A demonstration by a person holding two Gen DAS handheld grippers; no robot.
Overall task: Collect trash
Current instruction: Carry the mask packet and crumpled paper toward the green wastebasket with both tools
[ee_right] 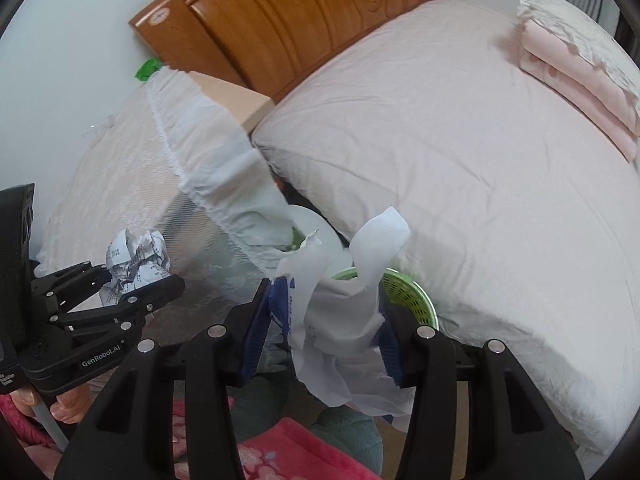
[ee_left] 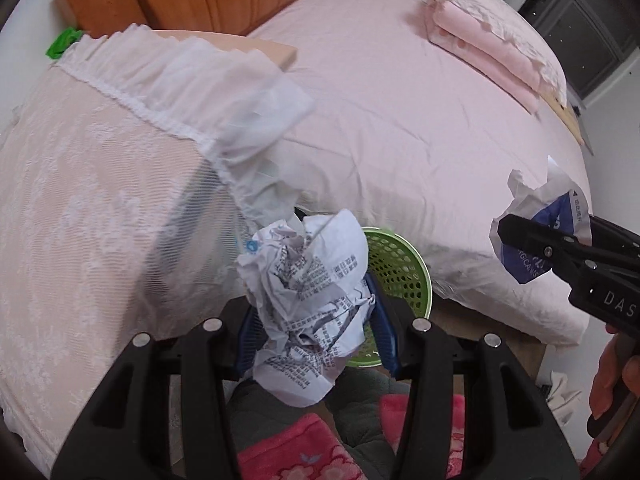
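My left gripper (ee_left: 312, 332) is shut on a crumpled printed paper ball (ee_left: 308, 300), held above and in front of a green mesh waste basket (ee_left: 400, 272) on the floor beside the bed. It also shows in the right wrist view (ee_right: 136, 268). My right gripper (ee_right: 320, 336) is shut on a torn white and blue plastic wrapper (ee_right: 340, 320), held just over the basket's rim (ee_right: 408, 292). In the left wrist view the right gripper (ee_left: 516, 236) holds the wrapper (ee_left: 548, 216) at the right, over the bed edge.
A pink-sheeted bed (ee_left: 400, 120) with a wooden headboard (ee_right: 304, 20) fills the back. Folded pink bedding (ee_left: 496, 40) lies at its far side. A lace-covered object (ee_left: 80, 200) stands at left, its frill hanging near the basket. Red floral fabric (ee_left: 296, 452) lies below.
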